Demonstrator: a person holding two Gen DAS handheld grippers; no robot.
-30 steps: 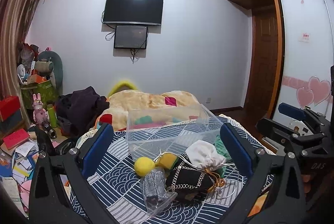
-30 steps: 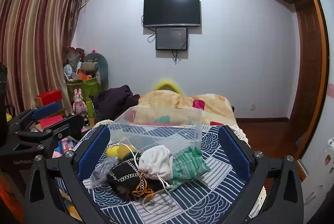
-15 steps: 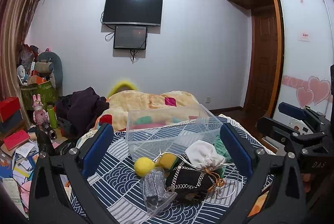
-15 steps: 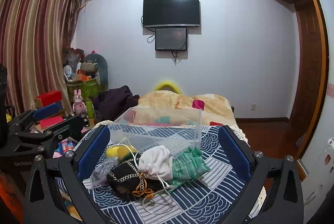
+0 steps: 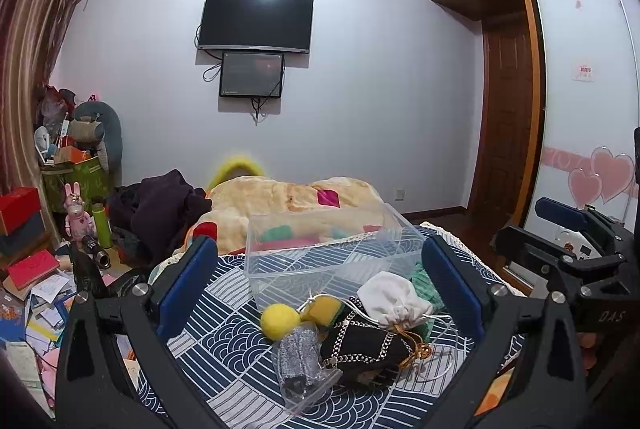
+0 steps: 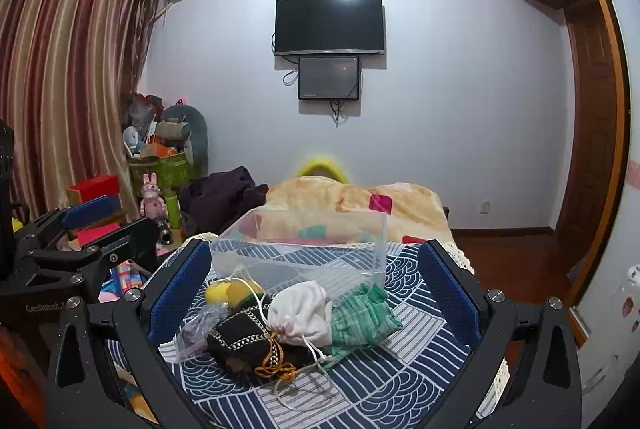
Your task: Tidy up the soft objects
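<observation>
A pile of soft things lies on the blue patterned cloth: a yellow ball, a yellow sponge, a white drawstring pouch, a black pouch with gold trim, a green striped cloth and a clear bag with a grey item. An empty clear plastic box stands just behind the pile. My left gripper is open, held above and in front of the pile. My right gripper is open, likewise hovering before the pile and the box.
A beige blanket and dark clothes lie beyond the box. Books, boxes and toys clutter the floor at left. A wardrobe and door are at right. Each gripper shows in the other's view, right and left.
</observation>
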